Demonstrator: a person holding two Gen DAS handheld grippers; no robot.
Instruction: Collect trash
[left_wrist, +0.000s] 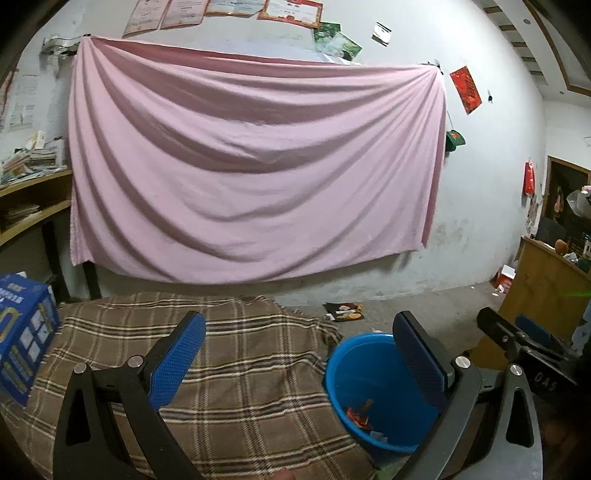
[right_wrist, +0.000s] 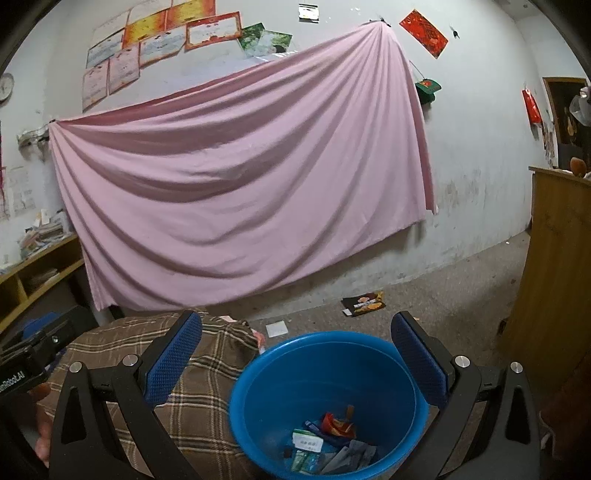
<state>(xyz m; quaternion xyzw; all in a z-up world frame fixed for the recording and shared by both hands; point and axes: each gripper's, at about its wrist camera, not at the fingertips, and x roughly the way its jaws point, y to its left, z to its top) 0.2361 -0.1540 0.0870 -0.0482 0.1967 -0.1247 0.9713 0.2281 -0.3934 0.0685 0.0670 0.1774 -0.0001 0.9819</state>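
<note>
Looking through the left wrist view first: left claw (left_wrist: 299, 354) tilted slightly downward, jaws wide, nothing between the pads. Below and between its fingers lies a brown plaid blanket (left_wrist: 221, 369). One blue bucket (left_wrist: 369, 373) sits just inside the claw's right-hand finger, partly hidden by it; red wrapper scraps (left_wrist: 360, 415) show at its bottom. Left of the claw, one blue carton (left_wrist: 26, 332). Ahead of the claw, beyond the blanket edge, one dark snack packet (left_wrist: 345, 312) on the floor (left_wrist: 424, 306). The right claw (left_wrist: 517, 332) shows at the far right edge of this view, seen from the side. A pink sheet (left_wrist: 255, 166) hangs on the wall ahead.

Right wrist view: right claw (right_wrist: 297, 354) also pitched slightly down, jaws spread to full width, empty. The bucket (right_wrist: 314, 369) sits directly below and between its fingers, open mouth facing up. Only this view shows the contents clearly: one red wrapper (right_wrist: 338, 424), several grey and green-white sachets (right_wrist: 332, 456), exact count not readable. Ahead of the claw on the floor (right_wrist: 443, 288): the same snack packet (right_wrist: 364, 303), plus one white paper square (right_wrist: 276, 328), not seen from the left. The blanket (right_wrist: 184, 369) lies under the claw's left-hand finger. Part of a hand (right_wrist: 42, 424) shows at the left edge.
</note>
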